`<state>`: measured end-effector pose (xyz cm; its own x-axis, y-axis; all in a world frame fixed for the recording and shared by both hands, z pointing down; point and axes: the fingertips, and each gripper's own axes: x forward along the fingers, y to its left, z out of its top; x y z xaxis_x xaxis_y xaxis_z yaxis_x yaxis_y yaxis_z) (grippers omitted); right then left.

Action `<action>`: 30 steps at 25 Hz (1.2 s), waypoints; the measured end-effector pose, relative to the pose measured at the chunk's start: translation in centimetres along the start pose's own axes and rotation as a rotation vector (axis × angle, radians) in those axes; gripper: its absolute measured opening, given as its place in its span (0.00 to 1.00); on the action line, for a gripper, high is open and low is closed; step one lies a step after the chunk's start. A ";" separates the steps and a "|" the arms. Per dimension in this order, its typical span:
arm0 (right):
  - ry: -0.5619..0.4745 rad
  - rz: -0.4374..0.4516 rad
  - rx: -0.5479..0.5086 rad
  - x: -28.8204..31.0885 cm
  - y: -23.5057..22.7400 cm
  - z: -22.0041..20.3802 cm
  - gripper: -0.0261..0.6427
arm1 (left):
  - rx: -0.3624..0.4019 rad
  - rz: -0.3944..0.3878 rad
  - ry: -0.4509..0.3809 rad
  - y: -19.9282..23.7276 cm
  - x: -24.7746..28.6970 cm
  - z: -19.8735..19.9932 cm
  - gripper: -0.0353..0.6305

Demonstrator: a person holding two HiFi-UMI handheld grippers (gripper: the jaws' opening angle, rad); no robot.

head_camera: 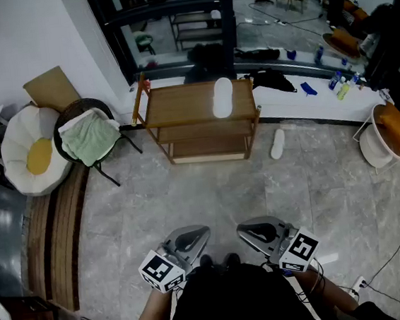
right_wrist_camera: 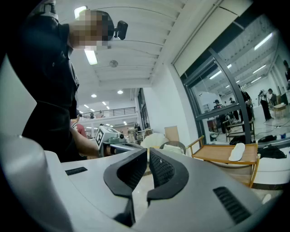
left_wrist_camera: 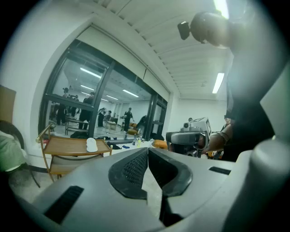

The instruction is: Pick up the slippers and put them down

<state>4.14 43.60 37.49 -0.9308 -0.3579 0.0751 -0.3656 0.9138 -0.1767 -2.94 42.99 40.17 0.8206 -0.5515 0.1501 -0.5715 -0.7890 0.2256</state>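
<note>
**Ana:** Closest to the lens, two tools sit side by side just ahead of the person's dark top. That's the left gripper (head_camera: 187, 241) and the right gripper (head_camera: 264, 231), each with a marker cube at its near end.

**Ben:** Jaws, quickly?

**Ana:** On the left one the tips are pressed together with nothing between them. On the right one the pads are clamped to a sliver, and it's empty too.

**Ben:** So where are the slippers?

**Ana:** Well apart from both tools, across the grey stone floor (head_camera: 210, 190). One white slipper (head_camera: 222, 97) lies flat on the top tier of the wooden rack (head_camera: 179, 97), toward its right end. The second slipper (head_camera: 278, 143) is down on the floor, just beside the rack's right leg.

**Ben:** And from the tools' own cameras?

**Ana:** The left gripper view has the rack off to the left of its jaws, with the slipper pale on top. The right gripper view has it off to the right.

**Ben:** Anything else around?

**Ana:** Left of the rack there's a dark chair (head_camera: 74, 112) with a green cloth (head_camera: 90, 137) draped in it. Next to that is a round white seat (head_camera: 13, 140) holding a yellow cushion (head_camera: 38, 156). A wooden bench (head_camera: 58, 234) runs along the left side.
</note>
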 end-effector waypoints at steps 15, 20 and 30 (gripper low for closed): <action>-0.032 -0.039 0.019 -0.5 -1.6 0.4 0.09 | 0.006 -0.007 0.004 0.0 0.9 0.0 0.07; -0.044 -0.052 0.046 -0.7 -2.1 0.3 0.09 | 0.008 -0.019 0.003 0.1 1.1 -0.1 0.07; -0.054 -0.080 0.088 -0.7 -4.5 -0.3 0.09 | -0.025 0.022 0.002 4.1 -0.5 0.0 0.07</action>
<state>6.44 39.78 38.52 -0.8966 -0.4410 0.0401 -0.4357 0.8624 -0.2579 -5.65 40.06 41.03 0.8079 -0.5680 0.1567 -0.5890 -0.7698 0.2461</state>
